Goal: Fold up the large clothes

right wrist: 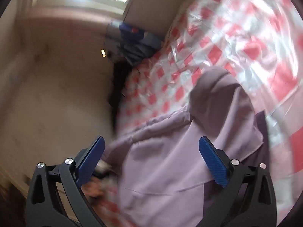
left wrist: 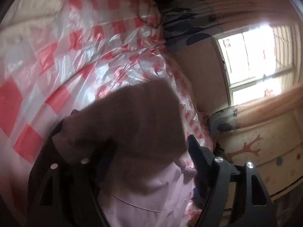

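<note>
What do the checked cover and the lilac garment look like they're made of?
Checked cover: likely thin plastic sheet; glossy, with sharp crinkles and white glare. Lilac garment: seemingly soft woven cloth; matte, with rounded folds and a stitched seam.

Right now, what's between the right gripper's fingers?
Right wrist view: the right gripper stands open, and pale lilac garment fills the gap between its blue pads, unpinched.

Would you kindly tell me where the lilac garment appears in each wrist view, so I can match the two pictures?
Left wrist: the lilac garment fills the bottom centre, partly shadowed, draped over the near finger.
Right wrist: it spreads across the lower centre and right, between the open fingers.
Shared landmark: the red-and-white checked plastic sheet beneath it.
</note>
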A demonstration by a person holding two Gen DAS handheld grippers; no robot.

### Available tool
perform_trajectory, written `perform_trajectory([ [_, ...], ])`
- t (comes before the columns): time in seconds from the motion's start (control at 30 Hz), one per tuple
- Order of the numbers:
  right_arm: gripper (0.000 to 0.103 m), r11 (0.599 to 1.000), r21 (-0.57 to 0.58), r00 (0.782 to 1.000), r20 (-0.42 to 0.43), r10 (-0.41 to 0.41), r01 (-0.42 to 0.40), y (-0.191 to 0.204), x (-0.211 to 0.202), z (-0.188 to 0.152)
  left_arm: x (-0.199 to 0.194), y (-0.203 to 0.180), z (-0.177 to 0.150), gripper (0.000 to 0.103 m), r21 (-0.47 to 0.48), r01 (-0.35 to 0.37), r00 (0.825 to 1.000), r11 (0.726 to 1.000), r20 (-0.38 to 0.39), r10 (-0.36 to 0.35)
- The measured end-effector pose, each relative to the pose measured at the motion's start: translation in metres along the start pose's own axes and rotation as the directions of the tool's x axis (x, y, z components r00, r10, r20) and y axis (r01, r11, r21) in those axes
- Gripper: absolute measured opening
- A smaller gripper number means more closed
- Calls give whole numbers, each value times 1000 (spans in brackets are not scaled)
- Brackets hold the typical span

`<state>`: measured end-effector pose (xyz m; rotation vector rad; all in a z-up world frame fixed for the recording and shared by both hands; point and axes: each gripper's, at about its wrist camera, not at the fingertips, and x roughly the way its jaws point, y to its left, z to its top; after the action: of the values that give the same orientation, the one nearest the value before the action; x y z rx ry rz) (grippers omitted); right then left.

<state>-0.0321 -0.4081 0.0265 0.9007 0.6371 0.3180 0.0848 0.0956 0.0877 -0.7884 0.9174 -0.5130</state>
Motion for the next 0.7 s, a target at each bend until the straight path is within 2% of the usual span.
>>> perform_trajectory([
  [0.03, 96, 990, -107, 995, -13, -96, 94, 18, 4, -5, -10, -20, -12, 81, 109, -38, 998, 993, 45, 33],
  [0.07, 96, 958, -218, 981, -16, -196, 188, 35, 11, -12, -17, -42, -28, 83, 228, -84, 994, 970, 88, 65],
  [0.1, 96, 925, -291, 965, -16, -260, 245, 47, 19, -18, -17, -55, -40, 86, 305, -109, 992, 946, 100, 82],
  [0.13, 96, 884, -356, 945, -13, -328, 302, 56, 31, -23, -9, -72, -56, 87, 404, -132, 991, 905, 88, 105],
  [0.17, 96, 844, -400, 919, -9, -394, 357, 62, 46, -26, -1, -80, -66, 87, 463, -144, 989, 874, 72, 125],
  [0.2, 96, 820, -421, 902, -7, -431, 389, 61, 57, -29, 17, -90, -80, 87, 540, -164, 985, 826, 52, 162],
  [0.27, 96, 771, -453, 865, 0, -503, 448, 56, 92, -30, 63, -95, -96, 87, 632, -224, 965, 742, 35, 261],
  [0.3, 96, 742, -467, 839, 1, -544, 481, 49, 112, -29, 87, -90, -98, 87, 646, -251, 950, 721, 21, 312],
  [0.33, 96, 724, -474, 821, -4, -571, 501, 43, 126, -27, 105, -82, -94, 87, 639, -272, 937, 720, 7, 348],
  [0.37, 96, 696, -486, 792, -13, -610, 528, 32, 150, -24, 134, -67, -87, 87, 617, -325, 908, 717, -9, 419],
  [0.4, 96, 683, -492, 779, -16, -627, 540, 21, 161, -23, 155, -54, -80, 86, 596, -355, 889, 720, -22, 457],
  [0.47, 96, 683, -468, 767, -19, -642, 560, 2, 183, -11, 179, -35, -62, 87, 560, -388, 873, 732, -33, 487],
  [0.53, 96, 681, -446, 752, -25, -659, 581, -12, 194, 1, 198, -25, -50, 87, 556, -417, 854, 719, -33, 520],
  [0.6, 96, 692, -421, 738, -75, -671, 586, -25, 202, 13, 211, -24, -46, 88, 569, -438, 826, 696, -50, 561],
  [0.63, 96, 696, -414, 732, -98, -675, 586, -28, 203, 16, 213, -25, -46, 88, 575, -441, 819, 689, -57, 571],
  [0.7, 96, 696, -416, 730, -104, -676, 585, -20, 197, 17, 199, -35, -46, 87, 575, -442, 822, 689, -48, 568],
])
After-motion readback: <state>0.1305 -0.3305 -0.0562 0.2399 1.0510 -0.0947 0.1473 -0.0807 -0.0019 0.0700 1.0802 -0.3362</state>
